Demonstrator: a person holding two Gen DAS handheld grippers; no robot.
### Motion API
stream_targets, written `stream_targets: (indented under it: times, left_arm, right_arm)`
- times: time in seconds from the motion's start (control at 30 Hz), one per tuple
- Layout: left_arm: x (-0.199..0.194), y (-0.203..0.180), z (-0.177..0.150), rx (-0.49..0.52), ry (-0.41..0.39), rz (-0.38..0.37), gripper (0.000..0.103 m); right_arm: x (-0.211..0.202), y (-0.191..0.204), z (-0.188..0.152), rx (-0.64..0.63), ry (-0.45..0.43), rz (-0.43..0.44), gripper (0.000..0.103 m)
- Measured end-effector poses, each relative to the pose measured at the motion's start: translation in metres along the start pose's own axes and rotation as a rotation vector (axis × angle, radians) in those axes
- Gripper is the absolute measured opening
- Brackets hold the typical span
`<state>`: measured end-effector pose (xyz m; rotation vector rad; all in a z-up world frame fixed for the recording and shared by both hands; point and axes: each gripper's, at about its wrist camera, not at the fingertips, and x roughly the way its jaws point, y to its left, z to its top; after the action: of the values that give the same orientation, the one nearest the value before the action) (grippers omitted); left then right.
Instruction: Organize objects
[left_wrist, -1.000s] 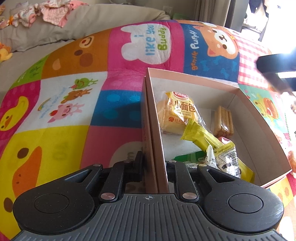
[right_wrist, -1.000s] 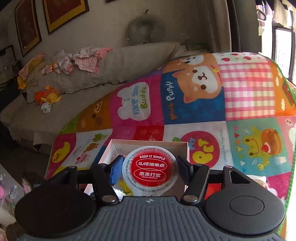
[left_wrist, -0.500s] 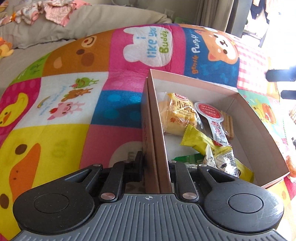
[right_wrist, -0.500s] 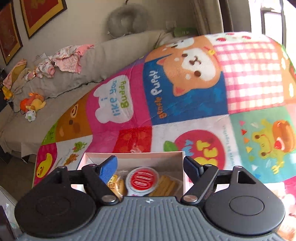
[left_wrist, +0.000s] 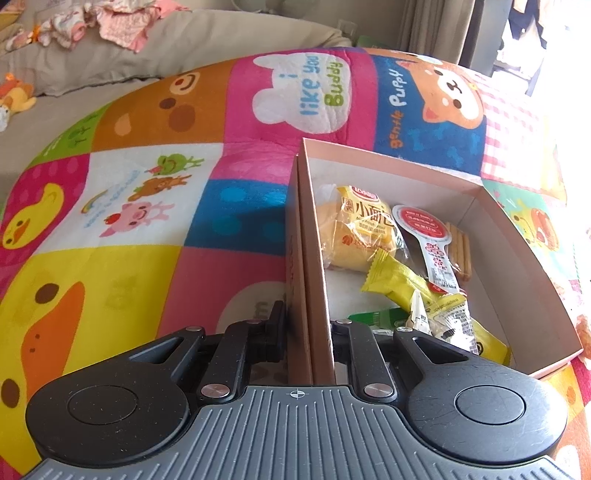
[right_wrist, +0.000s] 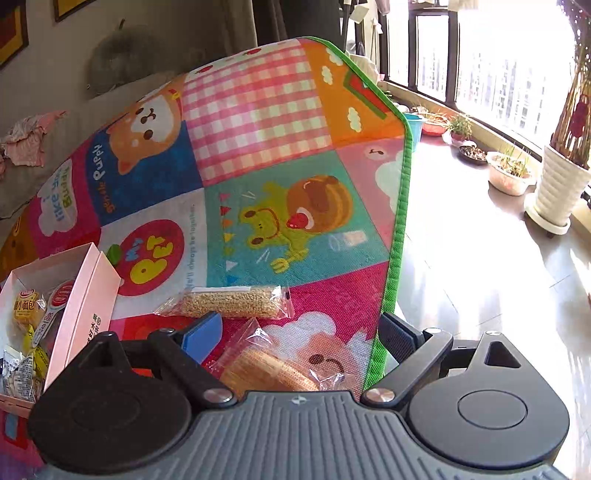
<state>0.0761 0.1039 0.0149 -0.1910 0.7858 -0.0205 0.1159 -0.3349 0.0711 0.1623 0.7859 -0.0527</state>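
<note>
My left gripper (left_wrist: 308, 328) is shut on the near left wall of the pink box (left_wrist: 517, 258), which sits on the play mat. The box holds a yellow bread pack (left_wrist: 362, 229), a red-lidded fruit pouch (left_wrist: 424, 236), a yellow bar (left_wrist: 402, 284) and other snacks. My right gripper (right_wrist: 299, 332) is open and empty, to the right of the box (right_wrist: 85, 295). A clear pack of wafer rolls (right_wrist: 266, 365) lies between its fingers on the mat. A grain bar in clear wrap (right_wrist: 229, 302) lies just beyond.
The colourful play mat (right_wrist: 280, 221) ends at a green edge (right_wrist: 395, 258); glossy floor and plant pots (right_wrist: 509, 173) lie to the right. A grey sofa with clothes (left_wrist: 110, 26) is behind the mat.
The right gripper let the red-lidded pouch go into the box, opened, and swung right over the snacks on the mat. The left gripper kept its hold on the box wall.
</note>
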Motion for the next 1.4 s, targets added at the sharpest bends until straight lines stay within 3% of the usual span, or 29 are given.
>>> stream_targets:
  times: [0.2, 0.4, 0.43, 0.5, 0.63, 0.8, 0.87, 0.97, 1.13, 1.4]
  left_arm:
    - [0.0, -0.005, 0.001, 0.013, 0.001, 0.02, 0.017]
    - [0.001, -0.002, 0.001, 0.003, 0.002, 0.006, 0.017]
    - [0.0, -0.002, 0.001, -0.002, 0.003, 0.005, 0.017]
    - [0.001, -0.002, 0.001, -0.004, 0.0, 0.005, 0.017]
    - [0.0, -0.001, 0.0, -0.017, -0.004, 0.003, 0.017]
    - [0.0, -0.001, 0.001, -0.018, -0.004, 0.001, 0.017]
    - [0.001, 0.0, 0.001, -0.018, -0.004, -0.002, 0.017]
    - [0.001, 0.0, 0.001, -0.017, -0.004, 0.001, 0.017]
    - [0.001, 0.0, 0.001, -0.018, -0.004, 0.004, 0.017]
    - [0.0, -0.003, 0.0, -0.014, -0.005, 0.015, 0.017]
  right_arm:
    - [0.034, 0.008, 0.009, 0.136, 0.06, 0.11, 0.092]
    - [0.094, 0.03, 0.022, 0.282, 0.205, 0.071, 0.093]
    - [0.101, 0.032, 0.024, 0.299, 0.211, 0.065, 0.098]
    - [0.11, 0.041, 0.031, 0.298, 0.183, 0.063, 0.098]
    - [0.131, 0.073, 0.037, 0.191, 0.19, 0.125, 0.096]
    - [0.14, 0.114, 0.032, -0.057, 0.147, 0.027, 0.085]
    - [0.138, 0.122, 0.027, -0.126, 0.135, 0.04, 0.078]
    - [0.122, 0.13, 0.009, -0.24, 0.135, 0.122, 0.075]
    - [0.074, 0.141, -0.038, -0.477, 0.097, 0.131, 0.075]
    - [-0.003, 0.126, -0.107, -0.64, 0.054, 0.214, 0.075]
